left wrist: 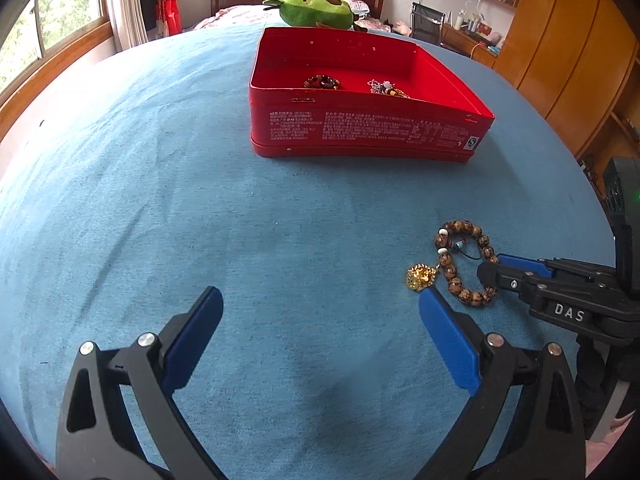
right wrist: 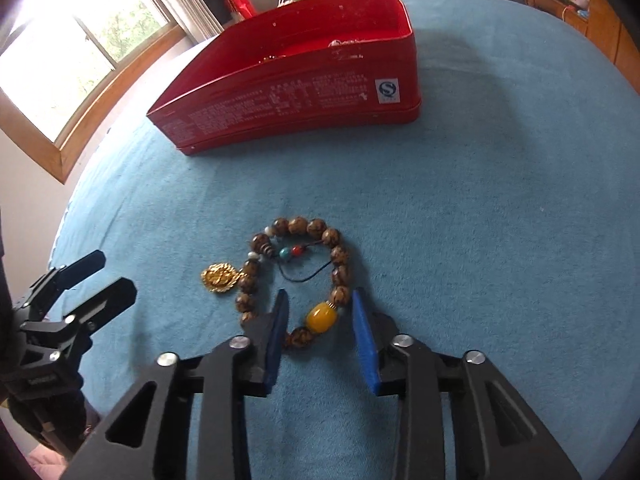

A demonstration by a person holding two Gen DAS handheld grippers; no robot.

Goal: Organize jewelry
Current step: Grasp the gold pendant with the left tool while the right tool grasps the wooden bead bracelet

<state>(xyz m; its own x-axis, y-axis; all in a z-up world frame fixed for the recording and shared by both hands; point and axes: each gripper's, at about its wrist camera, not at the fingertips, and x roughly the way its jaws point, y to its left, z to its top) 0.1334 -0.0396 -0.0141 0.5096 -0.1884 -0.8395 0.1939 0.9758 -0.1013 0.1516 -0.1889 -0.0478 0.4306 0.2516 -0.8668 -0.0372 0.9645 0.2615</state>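
A wooden bead bracelet [right wrist: 316, 226] with a yellow bead [right wrist: 320, 317] lies on the blue cloth [right wrist: 480, 220], a gold pendant [right wrist: 220, 276] touching its left side. My right gripper [right wrist: 320, 293] is low over the bracelet's near part. Its blue pads stand either side of the yellow bead with a gap on each side. In the left wrist view the bracelet [left wrist: 466, 228] and pendant [left wrist: 420, 278] lie at the right, with the right gripper [left wrist: 490, 266] at the bracelet's edge. My left gripper [left wrist: 320, 294] hangs open over bare cloth, its right fingertip close to the pendant.
An open red tin [left wrist: 360, 132] stands further back on the cloth, holding a dark beaded piece [left wrist: 322, 82] and a silver chain piece [left wrist: 386, 88]. A green plush toy [left wrist: 316, 10] lies behind it. A window is at the left, wooden cabinets at the right.
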